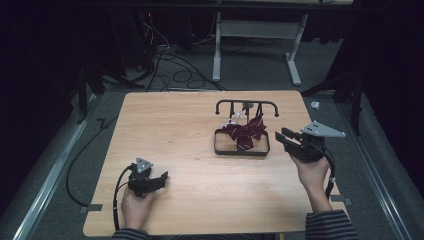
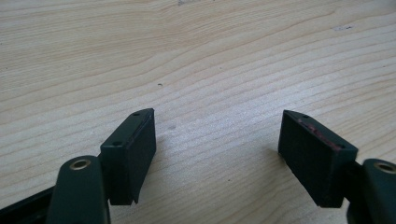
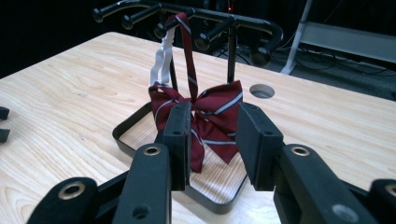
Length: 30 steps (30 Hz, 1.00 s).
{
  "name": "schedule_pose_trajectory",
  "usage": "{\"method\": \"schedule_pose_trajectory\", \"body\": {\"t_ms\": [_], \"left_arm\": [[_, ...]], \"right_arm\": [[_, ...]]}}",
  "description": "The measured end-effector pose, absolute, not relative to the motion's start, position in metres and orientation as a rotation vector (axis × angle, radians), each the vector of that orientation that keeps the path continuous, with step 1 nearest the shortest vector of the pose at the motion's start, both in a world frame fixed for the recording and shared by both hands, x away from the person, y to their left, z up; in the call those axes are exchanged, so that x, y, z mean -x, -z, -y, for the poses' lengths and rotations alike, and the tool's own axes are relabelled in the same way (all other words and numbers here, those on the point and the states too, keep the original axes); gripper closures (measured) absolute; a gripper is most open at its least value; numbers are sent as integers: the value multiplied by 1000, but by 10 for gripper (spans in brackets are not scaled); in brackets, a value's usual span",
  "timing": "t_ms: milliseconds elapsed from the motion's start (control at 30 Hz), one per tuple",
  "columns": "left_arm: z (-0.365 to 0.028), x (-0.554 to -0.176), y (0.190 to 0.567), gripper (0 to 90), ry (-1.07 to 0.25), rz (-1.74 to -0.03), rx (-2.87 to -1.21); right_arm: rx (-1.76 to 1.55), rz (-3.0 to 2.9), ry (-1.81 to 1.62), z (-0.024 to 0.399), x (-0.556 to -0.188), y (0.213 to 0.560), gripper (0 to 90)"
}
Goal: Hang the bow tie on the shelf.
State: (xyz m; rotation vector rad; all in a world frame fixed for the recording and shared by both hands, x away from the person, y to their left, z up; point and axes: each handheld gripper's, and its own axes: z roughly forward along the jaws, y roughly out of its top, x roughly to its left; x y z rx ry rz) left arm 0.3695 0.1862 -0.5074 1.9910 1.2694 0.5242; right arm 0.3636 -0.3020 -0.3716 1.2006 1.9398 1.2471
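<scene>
A dark red striped bow tie (image 1: pixel 246 131) (image 3: pixel 212 116) hangs by its strap from a peg of a black rack (image 1: pixel 246 104) (image 3: pixel 205 25), over the rack's rectangular base frame (image 1: pixel 241 150) (image 3: pixel 135 147). My right gripper (image 1: pixel 282 137) (image 3: pixel 212 140) is open just right of the frame, jaws pointing at the bow tie and apart from it. My left gripper (image 1: pixel 161 178) (image 2: pixel 217 144) rests open near the table's front left, with bare wood between its jaws.
The wooden table (image 1: pixel 175 130) has a round hole (image 3: pixel 261 91) behind the rack. Cables (image 1: pixel 175 70) and a white desk frame (image 1: pixel 255 45) lie on the floor beyond the far edge. The left gripper's jaw tips (image 3: pixel 3 123) show at the left edge.
</scene>
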Motion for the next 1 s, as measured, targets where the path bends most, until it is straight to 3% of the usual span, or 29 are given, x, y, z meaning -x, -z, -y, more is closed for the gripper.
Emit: {"method": "schedule_pose_trajectory", "body": {"t_ms": [1000], "left_arm": [[-185, -369, 507, 282, -532, -1268, -1996]], "right_arm": [[-1271, -1922, -1281, 322, -340, 392, 669]]}}
